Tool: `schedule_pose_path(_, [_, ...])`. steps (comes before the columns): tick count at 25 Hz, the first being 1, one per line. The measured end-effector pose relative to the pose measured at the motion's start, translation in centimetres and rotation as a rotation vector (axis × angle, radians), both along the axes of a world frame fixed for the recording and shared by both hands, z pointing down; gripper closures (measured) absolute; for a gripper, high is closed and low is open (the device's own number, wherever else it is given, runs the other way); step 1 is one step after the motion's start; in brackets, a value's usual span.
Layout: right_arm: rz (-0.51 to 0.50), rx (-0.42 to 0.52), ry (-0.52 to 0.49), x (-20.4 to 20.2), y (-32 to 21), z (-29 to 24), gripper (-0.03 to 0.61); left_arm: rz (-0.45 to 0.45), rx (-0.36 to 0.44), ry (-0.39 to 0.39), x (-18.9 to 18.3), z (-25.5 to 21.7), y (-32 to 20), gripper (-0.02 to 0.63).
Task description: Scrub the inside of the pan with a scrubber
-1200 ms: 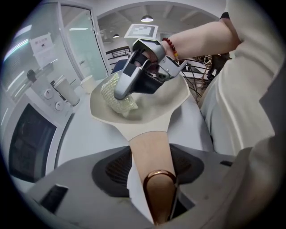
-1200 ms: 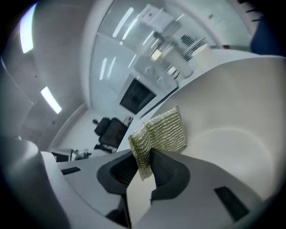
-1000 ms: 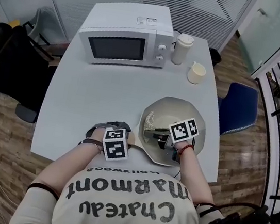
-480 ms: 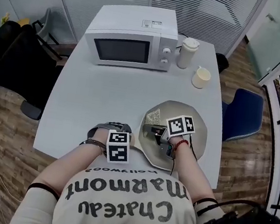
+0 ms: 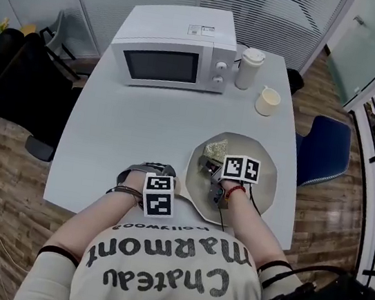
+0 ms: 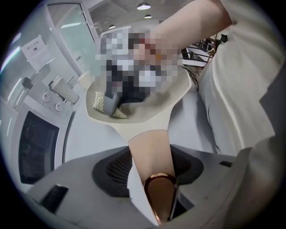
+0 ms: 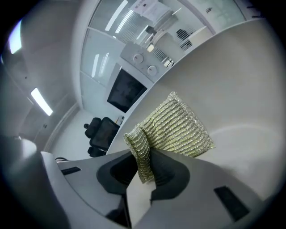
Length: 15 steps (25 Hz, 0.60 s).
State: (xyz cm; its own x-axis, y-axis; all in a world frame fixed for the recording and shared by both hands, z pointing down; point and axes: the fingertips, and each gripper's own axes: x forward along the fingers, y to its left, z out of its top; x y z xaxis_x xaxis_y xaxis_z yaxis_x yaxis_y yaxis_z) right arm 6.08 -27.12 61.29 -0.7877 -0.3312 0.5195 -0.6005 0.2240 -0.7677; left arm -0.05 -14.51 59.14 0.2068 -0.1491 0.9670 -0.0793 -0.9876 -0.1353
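The right hand-held gripper (image 7: 144, 167) is pinching the scrubber (image 7: 172, 127) inside the pan (image 5: 259, 184). The left hand-held gripper (image 6: 152, 181) is clamping the pan handle (image 6: 149, 152) on the counter (image 5: 126, 137). Mid-scrub, likely; next, sweeping firmly across the base.

pan handle (image 5: 180, 188): mostly under left hand-held gripper (image 5: 161, 192) | scrubber (image 5: 216, 146): near edge behind right hand-held gripper (image 5: 208, 163) | microwave label (image 5: 204, 31): print too small to read

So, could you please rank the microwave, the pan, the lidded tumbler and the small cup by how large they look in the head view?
1. microwave
2. pan
3. lidded tumbler
4. small cup
The last two look close; the tumbler leads only by its height.
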Motion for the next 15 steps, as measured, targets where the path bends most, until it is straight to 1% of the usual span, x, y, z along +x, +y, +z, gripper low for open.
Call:
schedule_pose_path(3, [0.076,0.026,0.034,1.4,-1.1,0.7,0.500,0.002,0.003,-0.001,0.1,0.1,0.0,0.377])
schedule_pose_path(6, [0.141,0.032,0.024,2.5,-2.2,0.9,0.500,-0.016,-0.012,0.025,0.2,0.0,0.0,0.379])
schedule_pose_path(10, [0.313,0.009,0.029,5.1,-4.0,1.1,0.502,-0.025,-0.025,0.040,0.1,-0.1,0.2,0.379])
schedule_pose_path(15, [0.398,-0.008,0.043,7.2,-4.8,1.4,0.508,-0.037,-0.042,0.056,0.2,0.0,0.3,0.380])
